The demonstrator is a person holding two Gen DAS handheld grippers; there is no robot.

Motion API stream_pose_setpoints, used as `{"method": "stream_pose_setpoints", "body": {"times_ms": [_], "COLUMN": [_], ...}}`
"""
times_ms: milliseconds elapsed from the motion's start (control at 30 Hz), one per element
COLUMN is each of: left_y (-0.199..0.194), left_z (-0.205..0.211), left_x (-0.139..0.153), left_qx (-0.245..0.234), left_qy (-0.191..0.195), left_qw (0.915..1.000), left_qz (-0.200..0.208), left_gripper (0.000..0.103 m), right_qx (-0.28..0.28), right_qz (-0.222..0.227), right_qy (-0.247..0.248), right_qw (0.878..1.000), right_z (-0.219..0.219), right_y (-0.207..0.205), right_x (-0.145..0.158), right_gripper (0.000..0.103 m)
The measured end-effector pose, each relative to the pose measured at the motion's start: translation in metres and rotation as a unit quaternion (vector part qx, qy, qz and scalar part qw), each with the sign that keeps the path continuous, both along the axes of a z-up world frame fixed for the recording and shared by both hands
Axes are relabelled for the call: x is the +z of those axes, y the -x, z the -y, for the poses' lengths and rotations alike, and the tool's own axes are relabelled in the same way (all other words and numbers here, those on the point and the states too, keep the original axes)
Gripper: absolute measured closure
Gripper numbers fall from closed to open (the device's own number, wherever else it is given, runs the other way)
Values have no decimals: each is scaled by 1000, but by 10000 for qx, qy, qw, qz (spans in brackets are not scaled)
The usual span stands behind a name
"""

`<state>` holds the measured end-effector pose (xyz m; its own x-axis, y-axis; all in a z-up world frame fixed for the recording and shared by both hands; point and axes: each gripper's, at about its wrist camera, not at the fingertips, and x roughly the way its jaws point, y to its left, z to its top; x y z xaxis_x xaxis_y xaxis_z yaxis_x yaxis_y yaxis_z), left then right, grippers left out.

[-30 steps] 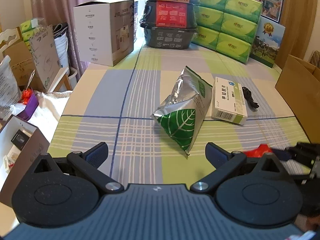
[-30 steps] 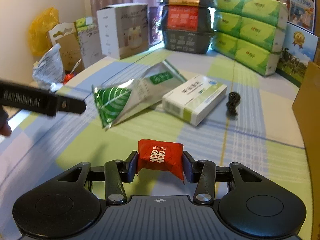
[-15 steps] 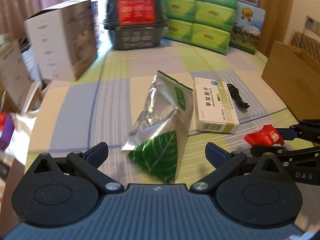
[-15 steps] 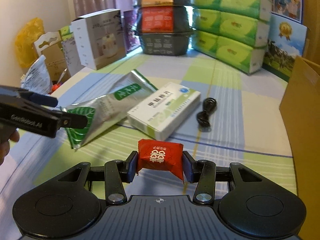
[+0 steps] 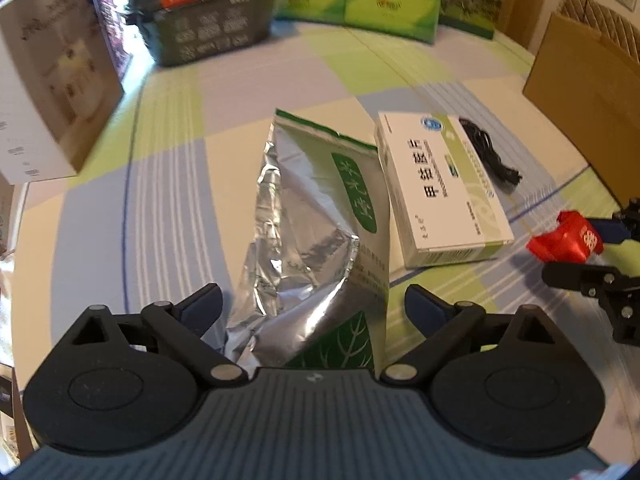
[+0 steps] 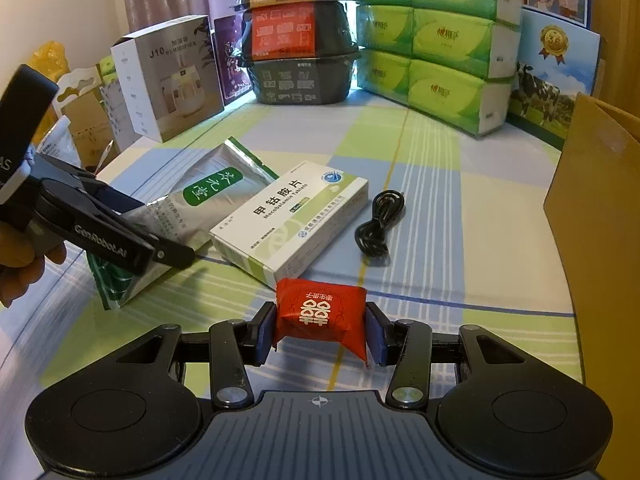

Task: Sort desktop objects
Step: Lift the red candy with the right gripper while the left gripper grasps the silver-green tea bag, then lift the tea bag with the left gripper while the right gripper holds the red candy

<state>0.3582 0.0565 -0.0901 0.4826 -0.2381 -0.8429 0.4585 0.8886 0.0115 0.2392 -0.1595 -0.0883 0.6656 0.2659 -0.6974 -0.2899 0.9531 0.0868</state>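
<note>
while the right gripper sits nearest the lens, its pads are pressed in on both sides of a red candy packet, holding it clear above the checked worktop. over on the left, the left gripper is spread wide, and look at that, the near end of the silver-and-green foil pouch lies right between its fingers; whether a pad touches the foil, can't tell. the pouch lies flat on the worktop, crumpled, leaf print at the near end. touching its right edge lies a white and green medicine box, flat, label up. just beyond that box, a coiled black cable, near but apart in the right wrist view. to the right, the wall of a brown cardboard box stands at the worktop's edge, its contents out of sight. at the far end, stacked black trays with orange and red labels, green tissue packs piled beside them, and a white humidifier carton to the left.
</note>
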Motion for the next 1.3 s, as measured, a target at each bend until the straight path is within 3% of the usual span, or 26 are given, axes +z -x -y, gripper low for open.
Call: {"method": "stream_pose_setpoints", "body": {"times_ms": [133, 267, 433, 667, 867, 1000, 1300], "left_y": [-3, 3, 29, 104, 169, 181, 163], "left_z": [6, 9, 10, 14, 25, 23, 23], "left_x": [-1, 5, 12, 19, 23, 26, 17], "left_qx": [10, 84, 405, 875, 1025, 1016, 974], "left_qy": [-58, -2, 197, 436, 514, 563, 697], "left_qw": [10000, 9999, 9988, 9941, 9923, 9927, 9918], "left_qz": [-47, -68, -213, -477, -468, -332, -455], "left_gripper": [19, 44, 57, 58, 55, 38, 33], "right_qx": [-49, -124, -160, -229, -55, 2, -103], "right_qz": [13, 12, -16, -171, -269, -208, -224], "right_qy": [-45, -73, -111, -247, -292, -206, -73], "right_qw": [10000, 9999, 9998, 9993, 9992, 9996, 9997], "right_z": [2, 4, 7, 15, 14, 17, 21], "right_y": [-2, -3, -3, 12, 52, 81, 95], "right_x": [1, 3, 3, 8, 19, 27, 23], "right_gripper": [59, 59, 59, 59, 59, 59, 59]}}
